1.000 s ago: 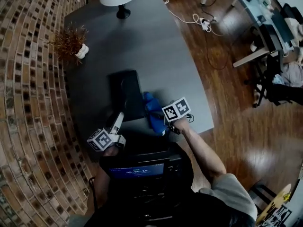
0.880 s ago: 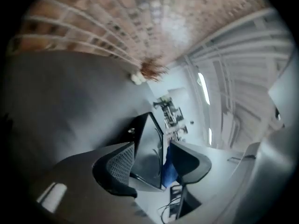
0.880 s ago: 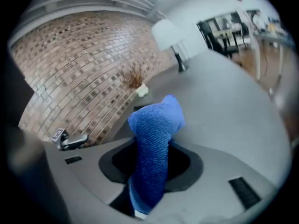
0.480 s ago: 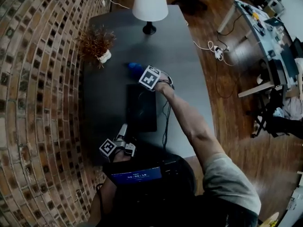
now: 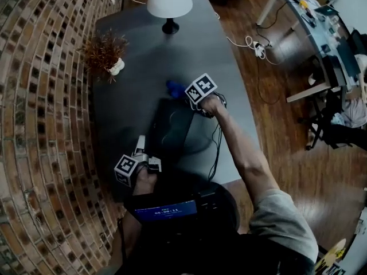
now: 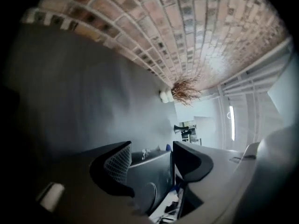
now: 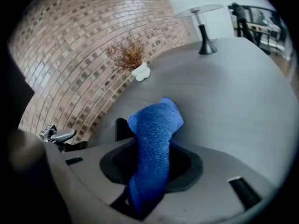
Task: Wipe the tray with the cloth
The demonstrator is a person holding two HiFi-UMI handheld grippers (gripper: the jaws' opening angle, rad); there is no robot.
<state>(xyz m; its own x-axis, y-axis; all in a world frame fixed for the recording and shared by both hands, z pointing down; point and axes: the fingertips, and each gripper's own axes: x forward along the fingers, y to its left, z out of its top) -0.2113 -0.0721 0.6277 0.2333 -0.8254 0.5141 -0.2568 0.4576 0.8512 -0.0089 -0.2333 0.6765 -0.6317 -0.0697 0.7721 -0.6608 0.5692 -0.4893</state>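
The dark tray (image 5: 169, 128) lies skewed on the grey table (image 5: 137, 90). My right gripper (image 5: 182, 90) hovers at the tray's far right corner, shut on a bunched blue cloth (image 5: 174, 86). In the right gripper view the cloth (image 7: 156, 125) stands up out of the right gripper (image 7: 154, 158), filling the jaws. My left gripper (image 5: 140, 140) is at the tray's near left edge. In the left gripper view the tray's rim (image 6: 149, 181) fills the gap of the left gripper (image 6: 150, 161), touching both pads while the jaws are opening.
A white-shaded lamp (image 5: 169, 2) stands at the table's far end and a dried plant in a white pot (image 5: 106, 53) near the brick wall (image 5: 40, 125). A cable (image 5: 215, 148) trails from my right hand. Cords lie on the wooden floor (image 5: 252, 44) to the right.
The right gripper carried the cloth from the tray's near right side to beyond its far end, then back to the far right corner. The tray has turned askew.
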